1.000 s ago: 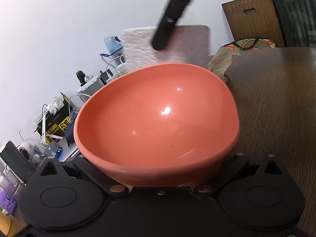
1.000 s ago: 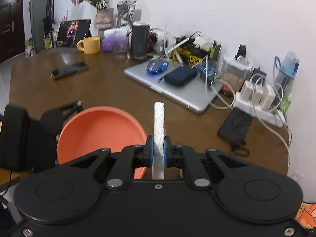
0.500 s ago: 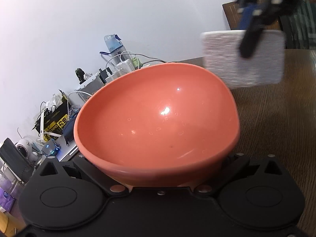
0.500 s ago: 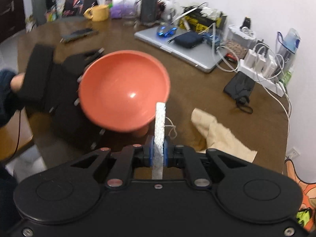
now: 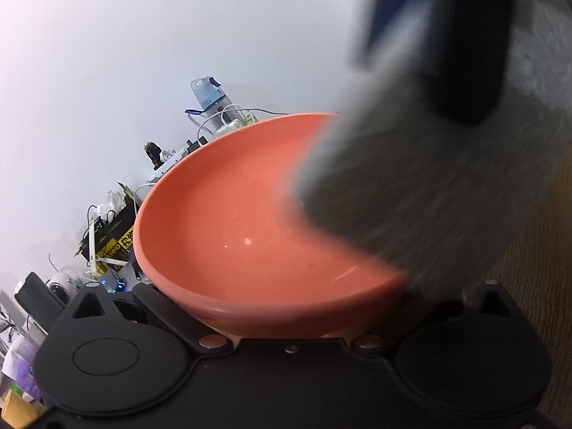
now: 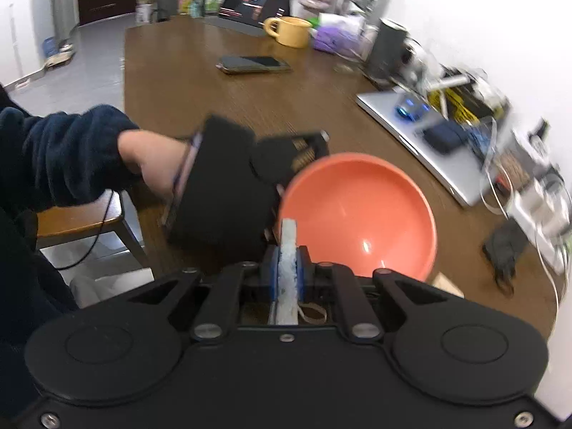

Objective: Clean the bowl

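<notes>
An orange bowl (image 5: pixel 250 236) is held tilted above the table in my left gripper (image 5: pixel 286 332), which is shut on its near rim. The bowl also shows in the right wrist view (image 6: pixel 361 214), with the left gripper (image 6: pixel 282 193) at its left rim. My right gripper (image 6: pixel 285 271) is shut on a thin white sponge (image 6: pixel 287 250), held edge-on at the bowl's near rim. In the left wrist view the sponge (image 5: pixel 422 186) is blurred and covers the bowl's right side, with the right gripper's fingers (image 5: pixel 464 53) above it.
A brown wooden table (image 6: pixel 214 100) carries a phone (image 6: pixel 254 64), a yellow mug (image 6: pixel 289 30), a silver laptop (image 6: pixel 429 136), cables and a power strip (image 6: pixel 536 207) along the white wall. A beige cloth (image 6: pixel 445 282) lies under the bowl. A chair (image 6: pixel 78 221) stands at the left.
My right gripper has swung the sponge down and in toward the bowl, from above its far right rim to over its right side. The bowl stays held in my left gripper.
</notes>
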